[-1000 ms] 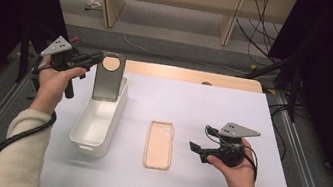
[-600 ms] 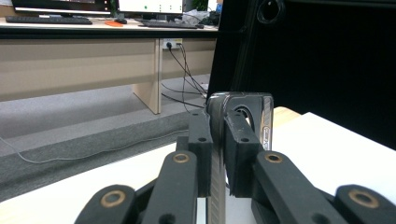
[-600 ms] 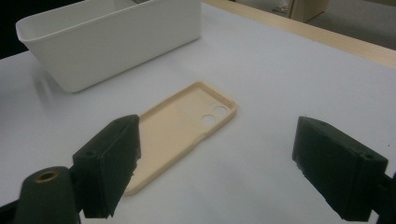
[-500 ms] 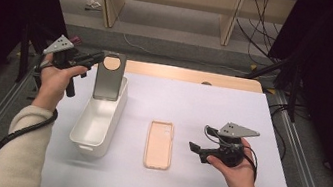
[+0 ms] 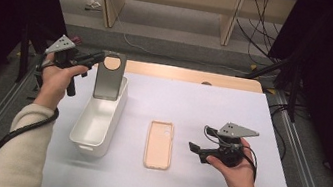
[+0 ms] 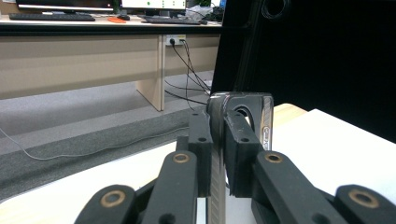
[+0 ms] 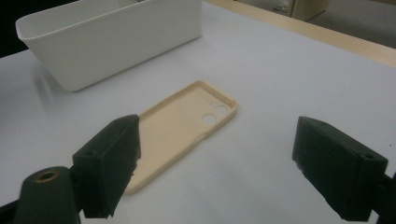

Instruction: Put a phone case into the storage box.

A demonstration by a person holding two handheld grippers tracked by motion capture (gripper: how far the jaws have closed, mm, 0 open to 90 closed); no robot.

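Change since a second ago: almost nothing has moved; the left gripper (image 5: 90, 59) holds the grey phone case (image 5: 109, 75) at the same spot over the bin, and the right gripper (image 5: 196, 150) rests in the same place on the table.

Left gripper: held up in the person's left hand (image 5: 55, 78) at the far left of the table, pointing towards the right. In the left gripper view its jaws are pressed together on the thin edge of the grey phone case (image 6: 243, 116).

Grey phone case: upright, its round camera opening at the top. Its lower end sits at the far end of the white bin (image 5: 83, 128); whether it touches the bin's floor or wall is hard to tell from above.

White bin: a long, plain tub on the left half of the white table top (image 5: 193, 103), its long side running away from the person.

Beige phone case: lies flat on the table (image 5: 160, 144), open side up, between the bin and the right gripper, apart from both. In the right gripper view the beige phone case (image 7: 182, 123) shows two small round holes near its far end, with the bin (image 7: 112, 39) beyond it.

Right gripper: held low in the person's right hand (image 5: 236, 170) at the right of the table, pointing left at the beige phone case. Its jaws are spread wide with nothing between them.

Background: bare floor, wooden desk legs and loose cables (image 5: 258, 42) beyond the table's far edge.
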